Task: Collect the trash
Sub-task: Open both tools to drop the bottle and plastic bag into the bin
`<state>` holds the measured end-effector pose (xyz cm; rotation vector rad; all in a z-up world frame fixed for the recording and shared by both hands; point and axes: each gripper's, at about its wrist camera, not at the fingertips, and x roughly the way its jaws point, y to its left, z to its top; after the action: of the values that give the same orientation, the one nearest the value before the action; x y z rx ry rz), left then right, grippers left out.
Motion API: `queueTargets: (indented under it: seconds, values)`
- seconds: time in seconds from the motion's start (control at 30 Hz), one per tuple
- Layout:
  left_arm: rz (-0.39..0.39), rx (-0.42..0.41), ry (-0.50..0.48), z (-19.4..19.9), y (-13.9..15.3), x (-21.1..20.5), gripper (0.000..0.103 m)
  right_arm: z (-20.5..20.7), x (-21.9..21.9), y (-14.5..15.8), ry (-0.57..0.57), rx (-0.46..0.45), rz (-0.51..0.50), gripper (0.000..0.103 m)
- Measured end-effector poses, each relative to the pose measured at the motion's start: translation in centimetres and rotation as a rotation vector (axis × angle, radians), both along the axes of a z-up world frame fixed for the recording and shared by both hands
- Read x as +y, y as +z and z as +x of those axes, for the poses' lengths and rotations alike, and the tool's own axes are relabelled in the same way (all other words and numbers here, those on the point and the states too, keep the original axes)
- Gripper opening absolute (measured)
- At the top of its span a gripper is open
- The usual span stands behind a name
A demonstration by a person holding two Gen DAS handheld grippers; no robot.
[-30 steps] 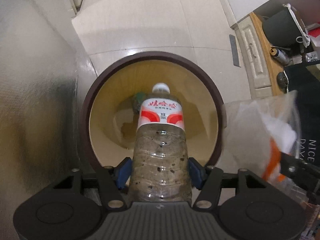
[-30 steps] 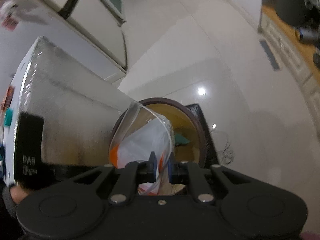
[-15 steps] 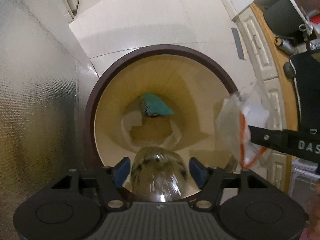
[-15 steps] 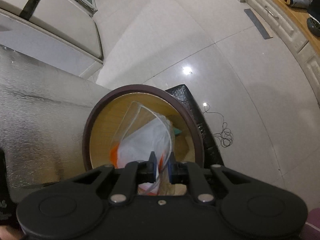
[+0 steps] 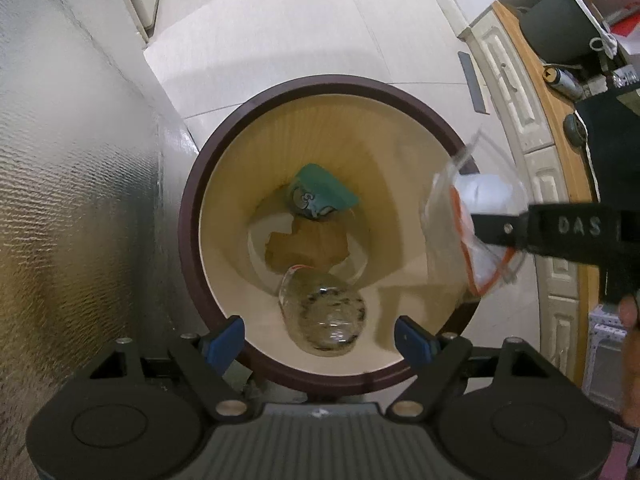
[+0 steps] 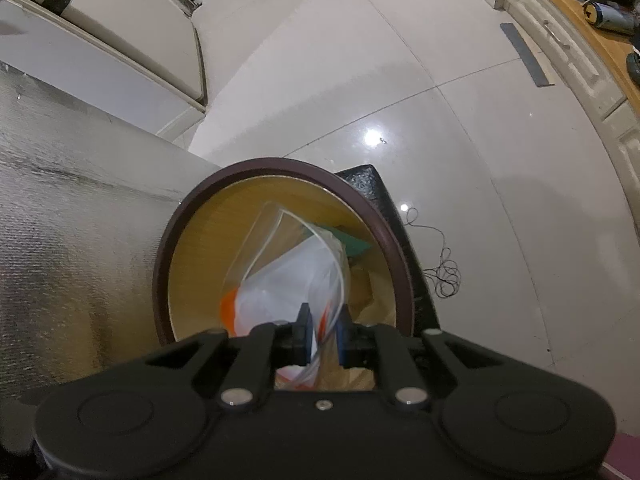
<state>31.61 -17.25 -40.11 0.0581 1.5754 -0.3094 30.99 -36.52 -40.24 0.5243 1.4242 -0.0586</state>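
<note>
Round wastebasket (image 5: 188, 216), maroon-rimmed, with the left gripper (image 5: 320, 334) poised over its near rim, jaws opening and nothing between them; the released plastic bottle (image 5: 324, 312) lies inside the wastebasket against its near wall, beside cardboard and a teal wrapper (image 5: 322, 196). The right gripper (image 6: 323, 334) has its jaws clenched on a clear plastic bag (image 6: 288, 276) with orange print, hanging at the wastebasket's right rim. Risk: released there, the light, limp bag could catch on the rim or drift outside onto the floor, or cling to a pad.
</note>
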Motion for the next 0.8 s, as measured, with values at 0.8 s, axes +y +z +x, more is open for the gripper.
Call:
queueTargets:
  seconds: [0.8]
  values:
    - [0.014,-0.084,0.002,-2.2,3.6,-0.2,0.075,-3.0,-0.7,3.1,0.084,-0.051,-0.008,0.045]
